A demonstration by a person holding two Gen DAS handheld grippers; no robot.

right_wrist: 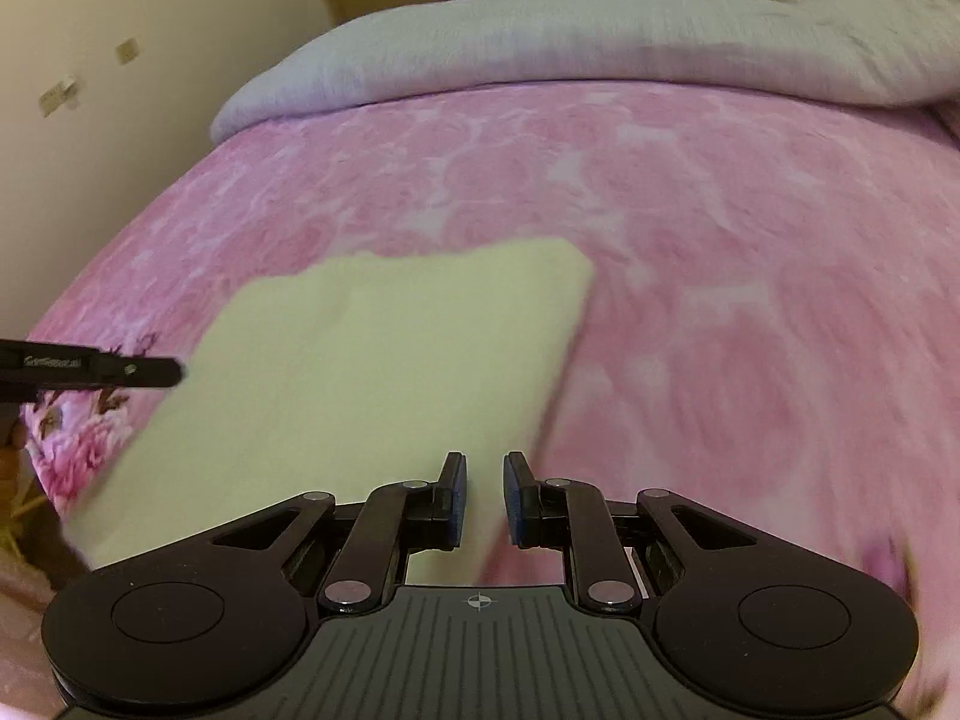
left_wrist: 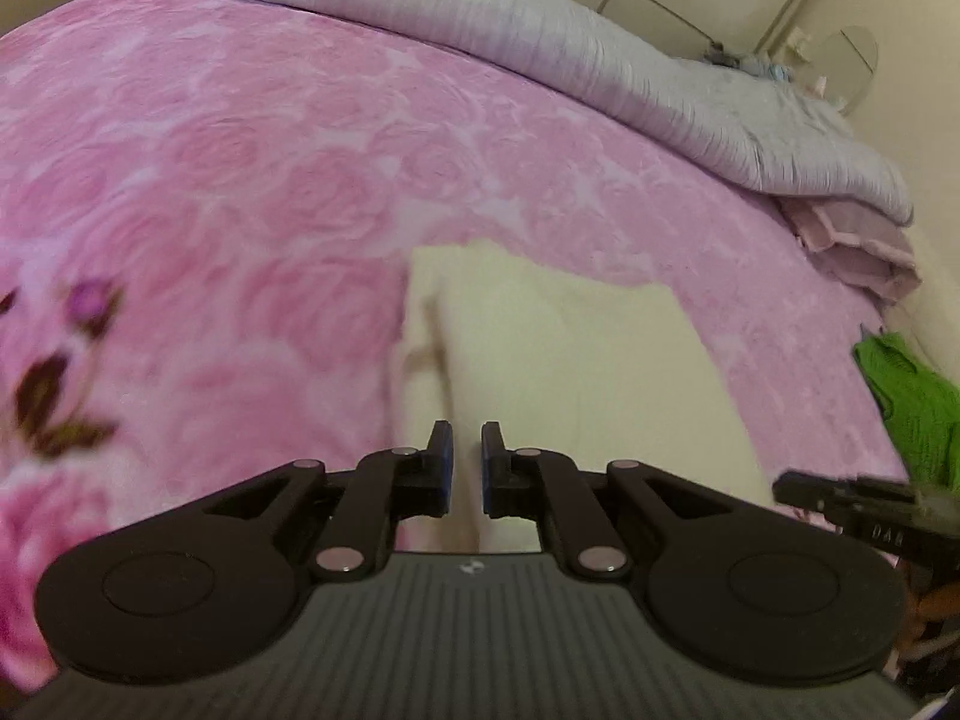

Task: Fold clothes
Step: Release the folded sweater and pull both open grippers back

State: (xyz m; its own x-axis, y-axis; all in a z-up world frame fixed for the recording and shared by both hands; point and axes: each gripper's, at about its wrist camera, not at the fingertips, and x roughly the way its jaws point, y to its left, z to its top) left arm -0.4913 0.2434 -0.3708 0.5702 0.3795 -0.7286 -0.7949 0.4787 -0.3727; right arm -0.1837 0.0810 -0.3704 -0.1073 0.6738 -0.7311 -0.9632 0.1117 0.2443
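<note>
A pale yellow folded garment (left_wrist: 558, 372) lies flat on the pink rose-patterned bedspread (left_wrist: 240, 180). It also shows in the right wrist view (right_wrist: 372, 384). My left gripper (left_wrist: 467, 468) hovers over the garment's near edge, jaws slightly apart with nothing between them. My right gripper (right_wrist: 485, 498) hangs over the garment's right near edge, jaws slightly apart and empty. The right gripper's tip shows at the right edge of the left wrist view (left_wrist: 840, 498). The left gripper's tip shows at the left of the right wrist view (right_wrist: 96, 369).
A grey quilt (left_wrist: 480, 30) is bunched along the far side of the bed, with a folded pink cloth (left_wrist: 858, 246) beside it. A green garment (left_wrist: 912, 402) lies at the bed's right edge. Walls and cupboards stand behind.
</note>
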